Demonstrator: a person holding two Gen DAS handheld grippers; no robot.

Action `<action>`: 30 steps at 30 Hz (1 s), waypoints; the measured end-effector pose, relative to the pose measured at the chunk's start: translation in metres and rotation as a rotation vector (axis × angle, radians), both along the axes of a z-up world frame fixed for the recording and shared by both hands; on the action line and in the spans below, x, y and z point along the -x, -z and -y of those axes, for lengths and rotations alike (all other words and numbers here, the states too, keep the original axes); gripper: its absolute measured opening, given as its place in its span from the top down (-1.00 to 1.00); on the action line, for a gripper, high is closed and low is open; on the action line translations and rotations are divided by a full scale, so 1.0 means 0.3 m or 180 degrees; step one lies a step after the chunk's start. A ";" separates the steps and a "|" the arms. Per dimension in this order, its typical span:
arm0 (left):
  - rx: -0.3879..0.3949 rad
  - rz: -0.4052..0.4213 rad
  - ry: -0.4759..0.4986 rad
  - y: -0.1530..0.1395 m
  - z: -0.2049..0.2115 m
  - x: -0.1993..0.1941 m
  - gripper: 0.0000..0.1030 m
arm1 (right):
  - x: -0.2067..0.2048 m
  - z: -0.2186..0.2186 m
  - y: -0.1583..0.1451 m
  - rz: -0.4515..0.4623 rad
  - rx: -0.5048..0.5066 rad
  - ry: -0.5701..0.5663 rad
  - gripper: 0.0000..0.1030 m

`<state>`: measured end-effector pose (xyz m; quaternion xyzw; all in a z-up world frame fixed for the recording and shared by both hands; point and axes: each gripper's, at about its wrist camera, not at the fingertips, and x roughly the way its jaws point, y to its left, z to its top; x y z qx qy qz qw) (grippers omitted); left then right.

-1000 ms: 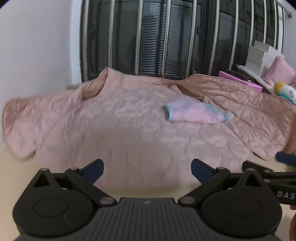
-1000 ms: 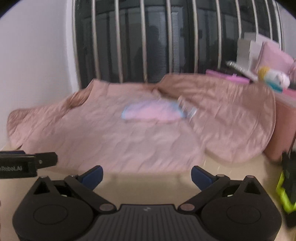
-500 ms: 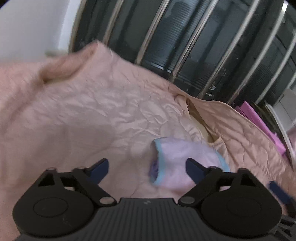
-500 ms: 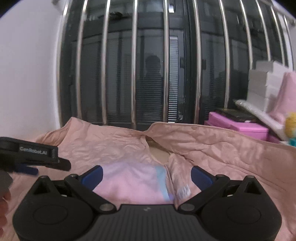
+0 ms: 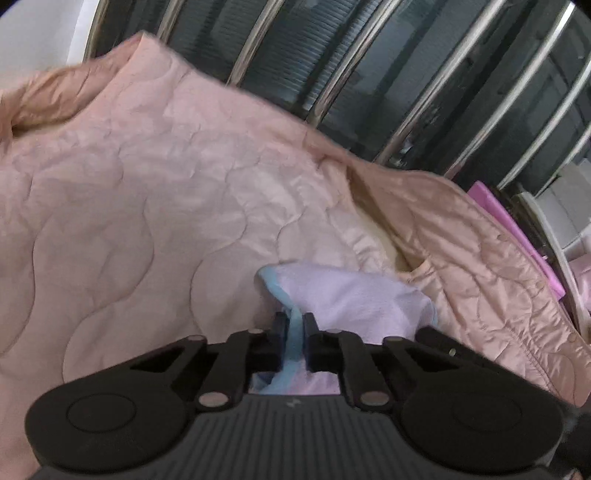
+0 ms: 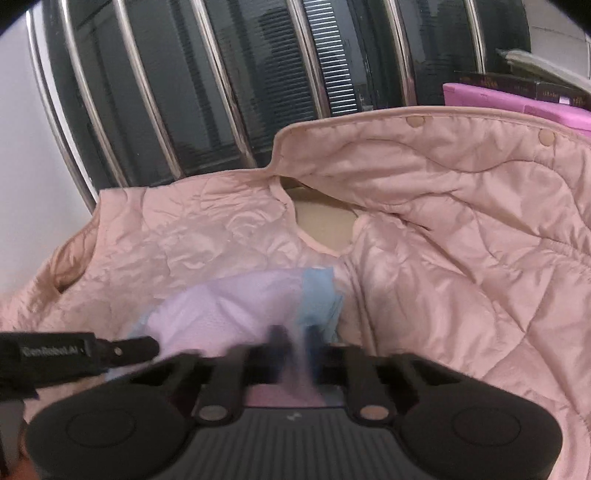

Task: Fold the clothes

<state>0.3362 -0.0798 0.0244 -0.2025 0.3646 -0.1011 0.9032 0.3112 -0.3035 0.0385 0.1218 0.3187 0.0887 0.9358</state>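
Note:
A small lilac garment with light blue trim lies on a spread pink quilted jacket. My left gripper is closing tight on the garment's blue trim at its left end, and the pads pinch the fabric. In the right wrist view the same garment lies on the jacket. There my right gripper, blurred, is closing on the garment's blue edge at its right end. The left gripper's body shows at the left of that view. The garment's near part is hidden behind both grippers.
Steel window bars over dark glass stand right behind the jacket. A magenta box and stacked items sit at the far right. A white wall is at the left. A beige surface shows through the jacket's neck opening.
Both grippers moved forward over the jacket to the small garment and went from wide open to shut, the left on the garment's left end and the right on its right end.

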 end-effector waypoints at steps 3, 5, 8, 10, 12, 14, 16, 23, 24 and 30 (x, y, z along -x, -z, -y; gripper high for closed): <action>0.0192 0.0196 -0.0020 -0.042 -0.019 0.023 0.91 | 0.035 -0.010 -0.079 0.0317 -0.0148 -0.0073 0.95; 0.0316 0.0345 -0.0050 -0.094 -0.041 0.049 0.92 | 0.088 -0.021 -0.166 0.0659 -0.0219 -0.0122 0.95; 0.0391 0.0686 -0.0110 -0.215 -0.077 0.119 0.92 | 0.186 -0.033 -0.291 0.1130 -0.0284 -0.0145 0.95; 0.0503 0.0979 -0.0124 -0.307 -0.106 0.189 0.92 | 0.249 -0.031 -0.361 0.1411 -0.0372 -0.0161 0.95; 0.0620 0.1277 -0.0131 -0.397 -0.133 0.260 0.92 | 0.309 -0.029 -0.420 0.1649 -0.0479 -0.0185 0.95; 0.0748 0.1635 -0.0070 -0.465 -0.150 0.340 0.91 | 0.370 -0.030 -0.472 0.1884 -0.0569 -0.0226 0.95; 0.0807 0.1935 0.0053 -0.500 -0.151 0.390 0.88 | 0.419 -0.035 -0.507 0.2075 -0.0621 -0.0324 0.95; 0.0315 0.1014 -0.0088 -0.405 -0.093 0.221 0.39 | 0.302 -0.116 -0.428 0.1387 0.0063 -0.0298 0.24; 0.0169 0.0924 -0.0155 -0.394 -0.087 0.205 0.08 | 0.270 -0.131 -0.398 0.1200 0.0269 -0.0188 0.06; -0.0037 0.0700 -0.0330 -0.365 -0.137 0.177 -0.51 | 0.205 -0.205 -0.239 0.0656 0.1180 -0.1081 -0.13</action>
